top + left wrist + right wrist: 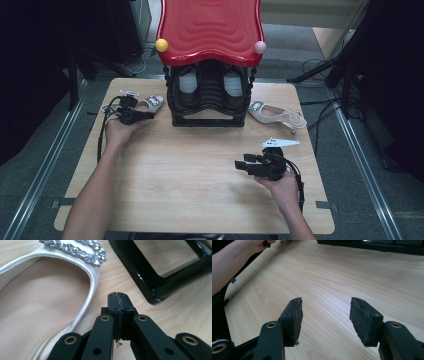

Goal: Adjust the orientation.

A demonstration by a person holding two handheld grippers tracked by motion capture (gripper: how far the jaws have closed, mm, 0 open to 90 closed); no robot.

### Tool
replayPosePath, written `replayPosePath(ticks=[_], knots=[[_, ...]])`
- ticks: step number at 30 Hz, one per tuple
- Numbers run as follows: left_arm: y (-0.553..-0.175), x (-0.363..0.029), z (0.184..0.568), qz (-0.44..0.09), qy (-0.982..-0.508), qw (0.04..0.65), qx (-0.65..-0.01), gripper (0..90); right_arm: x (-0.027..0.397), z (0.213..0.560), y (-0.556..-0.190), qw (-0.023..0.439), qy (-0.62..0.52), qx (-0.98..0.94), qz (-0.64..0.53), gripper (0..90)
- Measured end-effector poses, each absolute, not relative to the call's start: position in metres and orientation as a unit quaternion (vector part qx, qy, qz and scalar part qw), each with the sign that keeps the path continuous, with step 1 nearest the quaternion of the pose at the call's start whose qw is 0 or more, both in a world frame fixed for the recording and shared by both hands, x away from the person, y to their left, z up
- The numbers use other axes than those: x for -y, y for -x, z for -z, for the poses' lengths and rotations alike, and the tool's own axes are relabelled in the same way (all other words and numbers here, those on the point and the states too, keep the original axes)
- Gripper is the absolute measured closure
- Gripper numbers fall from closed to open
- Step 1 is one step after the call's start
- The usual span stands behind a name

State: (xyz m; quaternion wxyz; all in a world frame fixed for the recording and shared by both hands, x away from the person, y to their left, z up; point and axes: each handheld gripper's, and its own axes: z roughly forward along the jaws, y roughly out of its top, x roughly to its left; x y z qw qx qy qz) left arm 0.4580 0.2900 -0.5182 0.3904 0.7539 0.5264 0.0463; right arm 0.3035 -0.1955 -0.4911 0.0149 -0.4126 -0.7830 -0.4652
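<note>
A cream shoe (152, 103) with a jewelled strap lies at the table's back left, and in the left gripper view its insole (37, 307) spreads beside my jaws. My left gripper (148, 115) (118, 298) is shut with nothing in it, its tip just right of that shoe. A matching cream heeled shoe (274, 115) lies at the back right. My right gripper (241, 165) (325, 315) hovers over bare wood at the front right, open and empty. A black shoe rack (209, 95) with a red wavy top (210, 30) stands at the back centre.
The rack's black base bar (155, 282) (372, 245) lies close ahead of both grippers. Light shoes (189, 82) sit inside the rack. Yellow (161, 45) and pink (260, 47) balls cap its front corners. Wooden tabletop (200, 190) spreads between the hands. Cables trail on the floor at the right.
</note>
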Motion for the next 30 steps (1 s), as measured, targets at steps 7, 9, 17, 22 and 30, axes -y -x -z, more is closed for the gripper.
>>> replayPosePath(ticks=[7, 9, 17, 22, 30], knots=[[-0.437, -0.307, 0.501, -0.045, -0.753, 0.393, -0.527, 90.0, 0.188, 0.492, -0.310, 0.021, 0.403, 0.789, 0.463, 44.8], [-0.432, -0.309, 0.498, -0.046, -0.749, 0.395, -0.529, 90.0, 0.183, 0.492, -0.313, 0.021, 0.396, 0.794, 0.461, 44.7], [-0.404, -0.331, 0.488, -0.058, -0.743, 0.397, -0.536, 90.0, 0.175, 0.493, -0.322, 0.031, 0.387, 0.799, 0.460, 44.8], [-0.390, -0.346, 0.487, -0.062, -0.732, 0.402, -0.546, 90.0, 0.169, 0.492, -0.328, 0.035, 0.377, 0.802, 0.462, 44.7], [-0.372, -0.369, 0.488, -0.067, -0.718, 0.406, -0.561, 90.0, 0.164, 0.494, -0.338, 0.041, 0.372, 0.805, 0.460, 44.8]])
